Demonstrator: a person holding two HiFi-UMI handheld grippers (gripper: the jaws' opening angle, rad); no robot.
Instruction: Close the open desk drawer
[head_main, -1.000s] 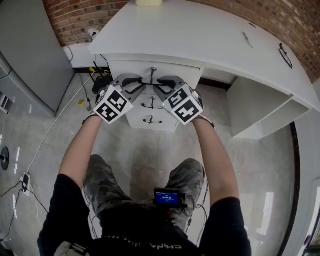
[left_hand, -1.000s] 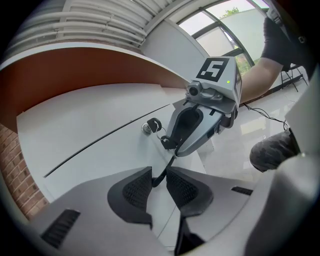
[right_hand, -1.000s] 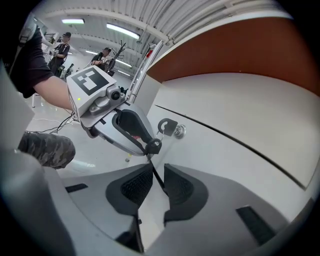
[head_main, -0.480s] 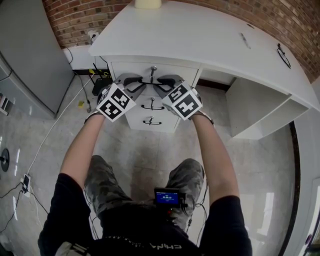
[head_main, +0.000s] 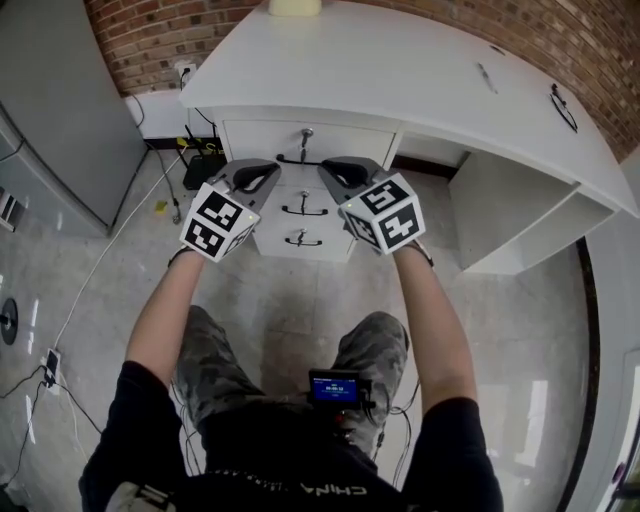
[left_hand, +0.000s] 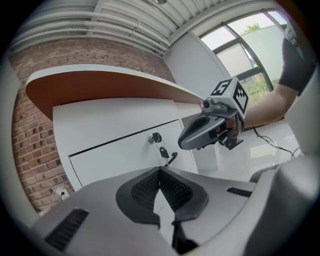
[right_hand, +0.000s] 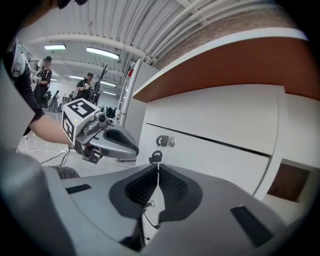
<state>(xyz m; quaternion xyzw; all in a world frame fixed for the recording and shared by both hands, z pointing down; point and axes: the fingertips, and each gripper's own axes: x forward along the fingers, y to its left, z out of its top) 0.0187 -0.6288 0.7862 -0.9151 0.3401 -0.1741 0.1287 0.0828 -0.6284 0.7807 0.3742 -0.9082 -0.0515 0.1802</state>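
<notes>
This is an open-plan office in an industrial-style hall. A white curved worktop (head_main: 400, 70) over a stack of three white drawers with black handles (head_main: 303, 212) stands against a red brick wall (head_main: 150, 30), with a tall grey metal cabinet (head_main: 60, 110) at its left. Cables (head_main: 48, 365) trail over the glossy pale tiled floor (head_main: 290, 300), and a wall socket (head_main: 186, 68) sits low on the bricks. Overhead, a ribbed metal ceiling (right_hand: 150, 25) carries strip lights (right_hand: 102, 51). Large windows (left_hand: 235, 50) fill one side, and people (right_hand: 84, 85) stand far off.
</notes>
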